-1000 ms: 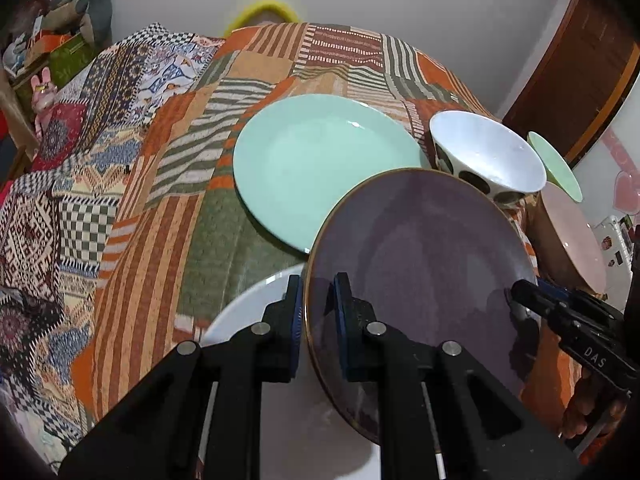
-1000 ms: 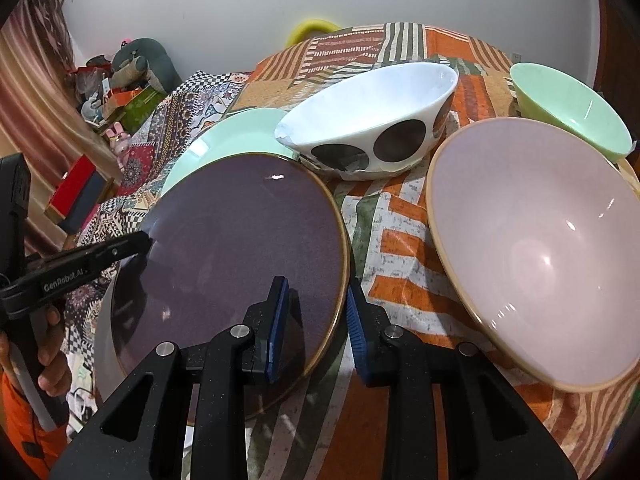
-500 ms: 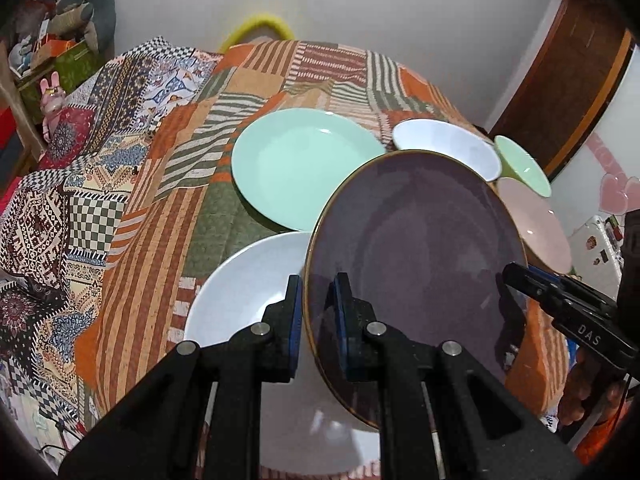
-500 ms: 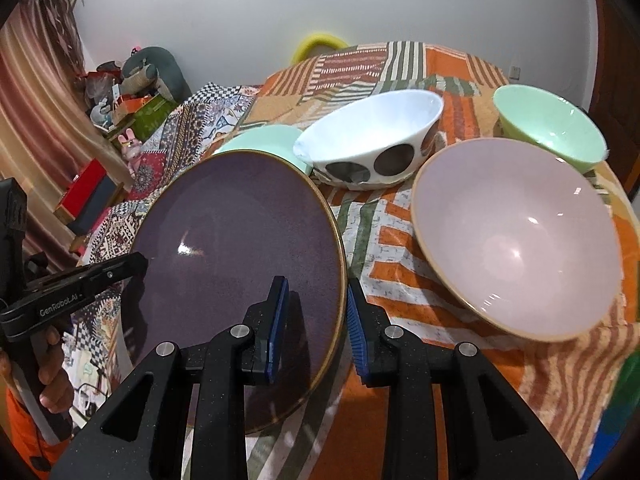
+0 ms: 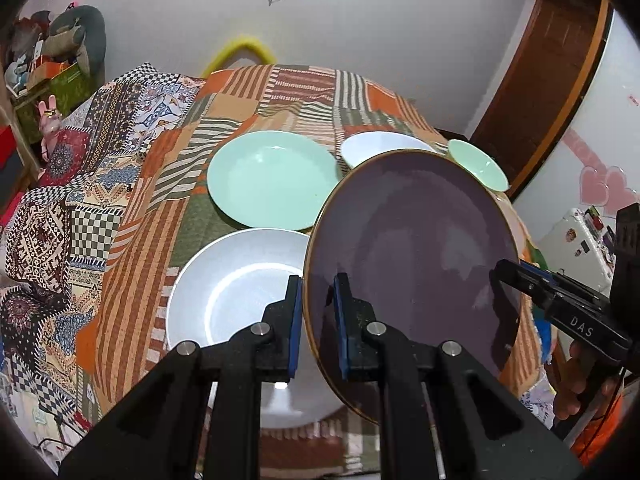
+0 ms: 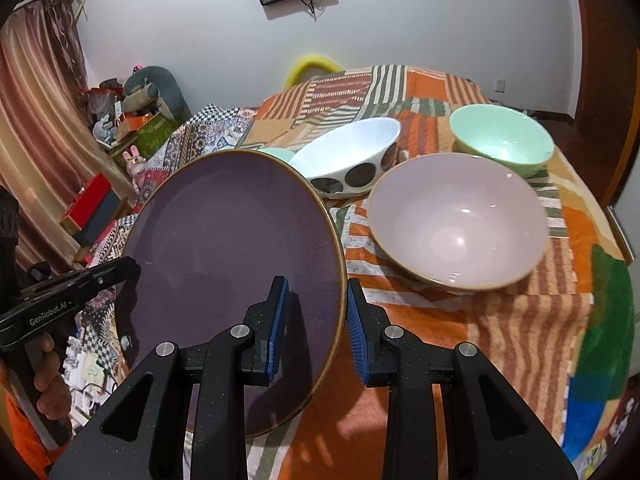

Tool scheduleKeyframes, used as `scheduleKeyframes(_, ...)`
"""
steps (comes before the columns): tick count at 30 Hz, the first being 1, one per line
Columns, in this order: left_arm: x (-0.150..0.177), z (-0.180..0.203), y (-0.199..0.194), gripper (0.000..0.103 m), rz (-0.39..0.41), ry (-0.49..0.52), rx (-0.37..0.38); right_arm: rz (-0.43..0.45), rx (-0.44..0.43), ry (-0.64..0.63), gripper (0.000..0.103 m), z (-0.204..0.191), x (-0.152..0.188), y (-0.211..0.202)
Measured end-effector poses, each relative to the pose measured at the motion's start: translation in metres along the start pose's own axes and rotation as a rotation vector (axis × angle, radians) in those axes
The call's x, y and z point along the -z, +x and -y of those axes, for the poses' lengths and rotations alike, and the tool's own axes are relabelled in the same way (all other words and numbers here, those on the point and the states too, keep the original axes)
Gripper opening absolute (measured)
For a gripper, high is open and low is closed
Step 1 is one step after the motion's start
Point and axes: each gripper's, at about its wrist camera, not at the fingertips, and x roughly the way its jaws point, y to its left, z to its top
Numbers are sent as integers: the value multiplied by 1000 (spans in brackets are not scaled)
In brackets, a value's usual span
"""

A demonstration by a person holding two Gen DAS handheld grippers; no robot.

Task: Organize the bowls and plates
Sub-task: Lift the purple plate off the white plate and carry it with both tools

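A dark purple plate (image 5: 416,264) with a gold rim is held up above the table, tilted on edge. My left gripper (image 5: 318,320) is shut on its near left rim. My right gripper (image 6: 314,320) is shut on its right rim (image 6: 338,280). Under it lies a white plate (image 5: 236,292). Behind that lies a mint green plate (image 5: 272,178). In the right wrist view stand a white bowl with dark spots (image 6: 352,156), a pink bowl (image 6: 460,216) and a mint green bowl (image 6: 500,136).
The table wears a patchwork cloth (image 5: 160,184) and drops off at its front edge. A yellow chair back (image 5: 240,50) stands behind it. Boxes and toys (image 6: 132,128) crowd the left side of the room. A wooden door (image 5: 552,80) is at right.
Both grippers have lifted the purple plate higher and tilted it more upright. The table and the other dishes look farther away, and the white plate below shows more.
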Motion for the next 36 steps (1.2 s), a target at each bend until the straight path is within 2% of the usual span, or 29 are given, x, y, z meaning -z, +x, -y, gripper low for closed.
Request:
scheduleKeyframes(14,23,43,-11,14,-35,57,14,38,22,39,26,21,24,-32)
scheduleKeyframes(26,47,65,11,14,-134,97,22,-22,53,91,26,48,57,-30)
scheduleKeyframes(36,58,74,49,14,-249,103,25,-79,85,122,26,63,73,-22)
